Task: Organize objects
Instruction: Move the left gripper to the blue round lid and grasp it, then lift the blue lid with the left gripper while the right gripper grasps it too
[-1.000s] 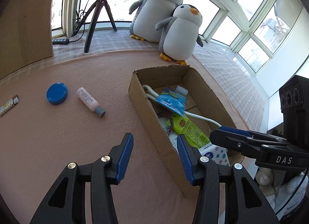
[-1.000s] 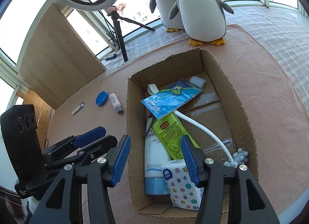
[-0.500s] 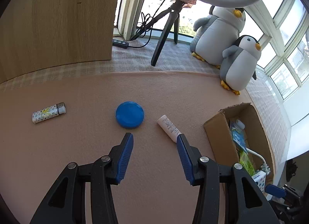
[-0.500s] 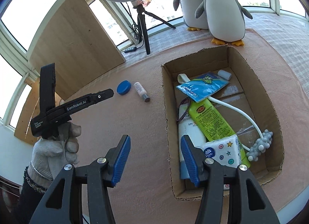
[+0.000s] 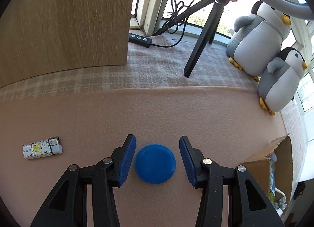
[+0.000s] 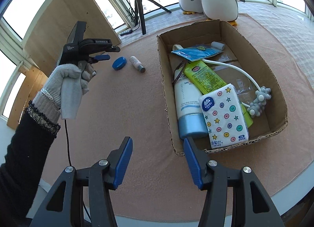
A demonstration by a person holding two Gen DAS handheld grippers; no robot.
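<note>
While poised over the pink mat (image 5: 157, 113), left gripper (image 5: 157, 155) with jaws apart, blue pads flanking the round blue lid (image 5: 155, 163) but clear of its rim on both sides; whether already down at lid level or hovering above, cannot tell. Nothing clamped. Patterned lighter (image 5: 42, 148) lying well off to the tool's left, cardboard box (image 5: 278, 160) far off to its right and slightly behind the tips. Small tube (image 6: 137, 64), seen from the right wrist view only, just beside the lid on the box side.

Right gripper (image 6: 157, 160) likewise spread and empty, hanging above bare mat, near corner of the box just ahead of its right pad. Box already stocked: tissue pack (image 6: 223, 117), sunscreen tube (image 6: 186, 105), green tube (image 6: 208, 80), blue packet (image 6: 196, 53), white massager (image 6: 259, 99).

Step in hand, by the look of it: lining up on the lid for pickup. Next move likely calls for sinking until the pads straddle the low rim, then closing squarely across the widest part; flat and thin, so prone to slipping out or tipping if pinched too high. Afterwards, carrying over to the right and releasing into a free patch of the box.
</note>
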